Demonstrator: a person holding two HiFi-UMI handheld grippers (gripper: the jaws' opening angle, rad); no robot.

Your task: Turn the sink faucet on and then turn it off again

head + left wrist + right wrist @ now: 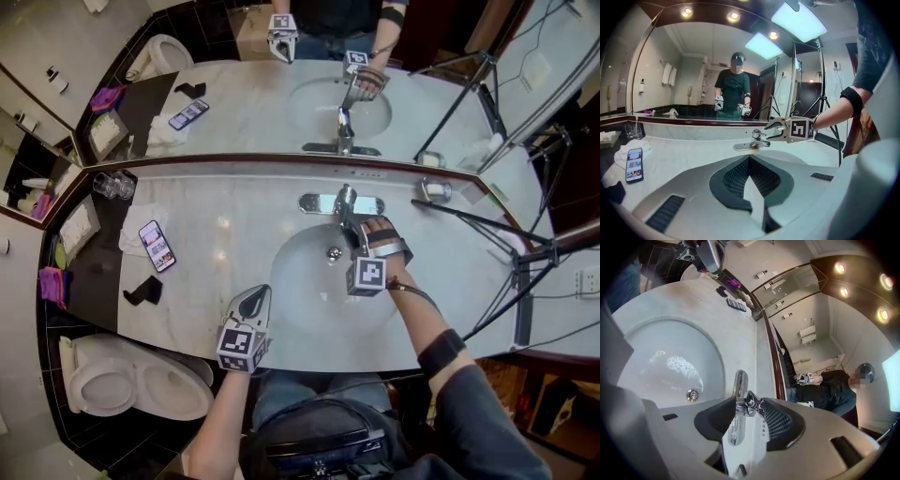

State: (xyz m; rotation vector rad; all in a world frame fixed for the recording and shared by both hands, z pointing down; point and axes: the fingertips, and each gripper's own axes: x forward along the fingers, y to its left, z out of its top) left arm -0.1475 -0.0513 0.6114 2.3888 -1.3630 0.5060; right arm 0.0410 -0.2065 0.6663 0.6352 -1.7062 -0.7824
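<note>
The chrome faucet (345, 202) (758, 136) (746, 403) stands behind the white sink basin (309, 305) (651, 343). My right gripper (354, 225) (747, 412) reaches over the basin to it, and its open jaws straddle the lever with a pad on either side. I cannot tell whether the pads touch it. No water stream shows, only wet foam patches in the bowl near the drain (693, 394). My left gripper (255, 300) (749, 163) hangs over the counter's front edge, shut and empty, pointing toward the faucet.
A phone (157, 246) (634, 164), a white cloth (131, 234), glasses (114, 185) and a black item (142, 291) lie on the counter's left. A mirror (281, 103) backs the counter. Stand legs (487, 234) cross at right. A toilet (122, 380) is at lower left.
</note>
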